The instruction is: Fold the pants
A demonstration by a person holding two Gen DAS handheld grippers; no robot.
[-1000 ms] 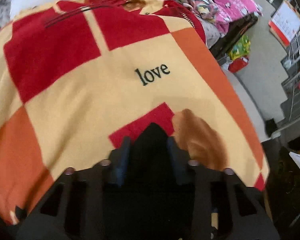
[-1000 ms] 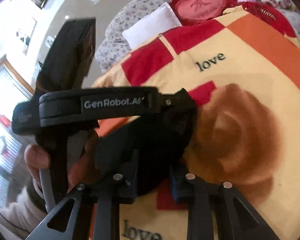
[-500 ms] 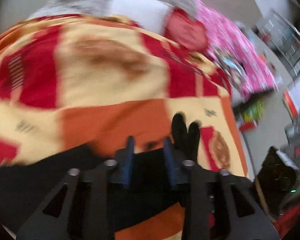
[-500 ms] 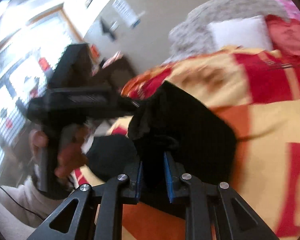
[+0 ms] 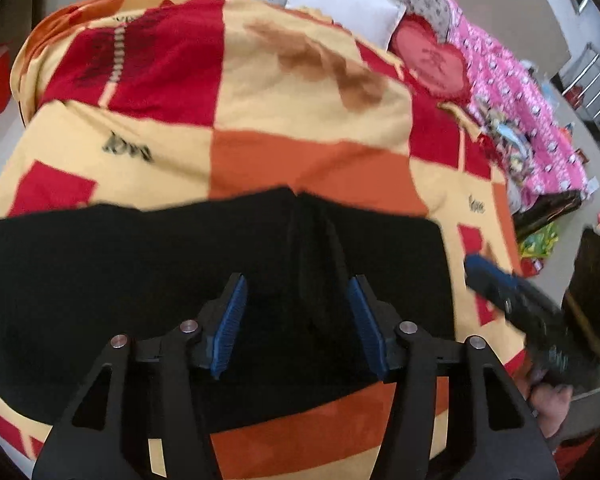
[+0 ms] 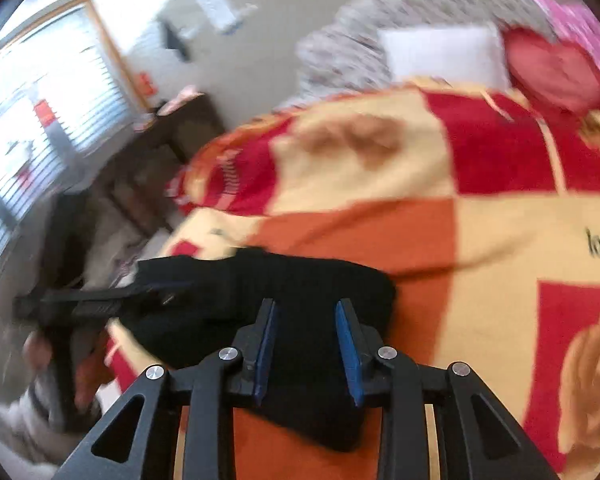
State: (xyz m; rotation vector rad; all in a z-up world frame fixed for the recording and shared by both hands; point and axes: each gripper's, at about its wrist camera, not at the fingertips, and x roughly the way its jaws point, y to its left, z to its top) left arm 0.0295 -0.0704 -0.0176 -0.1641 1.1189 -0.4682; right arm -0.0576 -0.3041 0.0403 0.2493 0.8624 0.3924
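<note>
Black pants (image 5: 180, 272) spread flat across checked blanket (image 5: 308, 120), from 9 to 3 o'clock in left view. Left gripper (image 5: 298, 320) wide, empty; right gripper (image 6: 306, 344) parted, empty. Likely laid flat for folding.

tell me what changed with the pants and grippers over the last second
Both grippers let go: a second ago each was shut on the black pants, held up off the blanket. Now the left gripper and right gripper are open, and the pants lie spread flat on the checked blanket. The white pillow and heart cushion stayed at the head of the bed.
</note>
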